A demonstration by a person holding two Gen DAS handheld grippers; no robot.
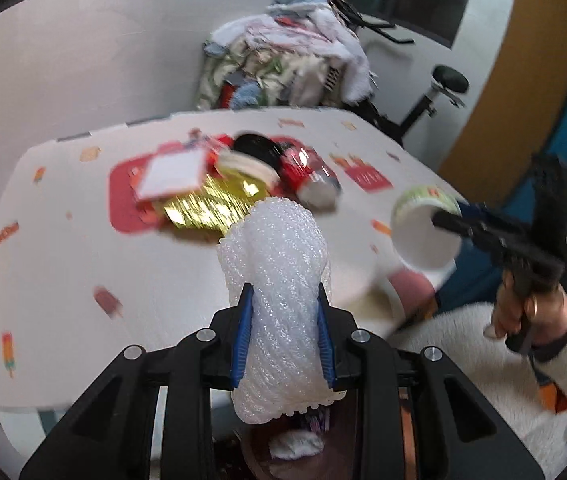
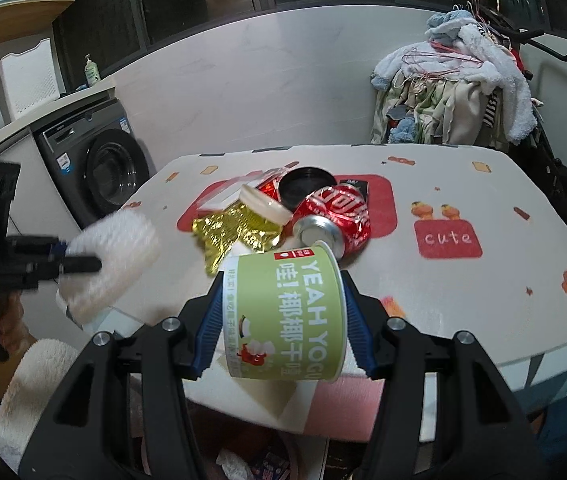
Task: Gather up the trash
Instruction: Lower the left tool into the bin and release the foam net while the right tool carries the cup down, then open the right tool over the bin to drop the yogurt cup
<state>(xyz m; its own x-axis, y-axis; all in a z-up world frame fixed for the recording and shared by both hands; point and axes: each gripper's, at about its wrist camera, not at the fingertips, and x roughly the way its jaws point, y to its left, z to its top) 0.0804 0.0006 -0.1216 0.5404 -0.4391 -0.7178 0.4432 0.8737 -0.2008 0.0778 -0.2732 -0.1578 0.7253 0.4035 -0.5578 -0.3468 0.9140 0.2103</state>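
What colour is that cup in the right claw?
Light green cup with white lettering, clearest in the right wrist view.

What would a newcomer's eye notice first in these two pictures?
The left tool grips a white foam net sleeve, and the right tool grips a green yogurt cup, both near the table's front edge. Behind them, mid-table, lies a heap: a crushed red can and gold foil wrapper.

Both wrist cams look fwd, angled down, close over table (image 1: 63,264); share central trash pile (image 2: 283,216).
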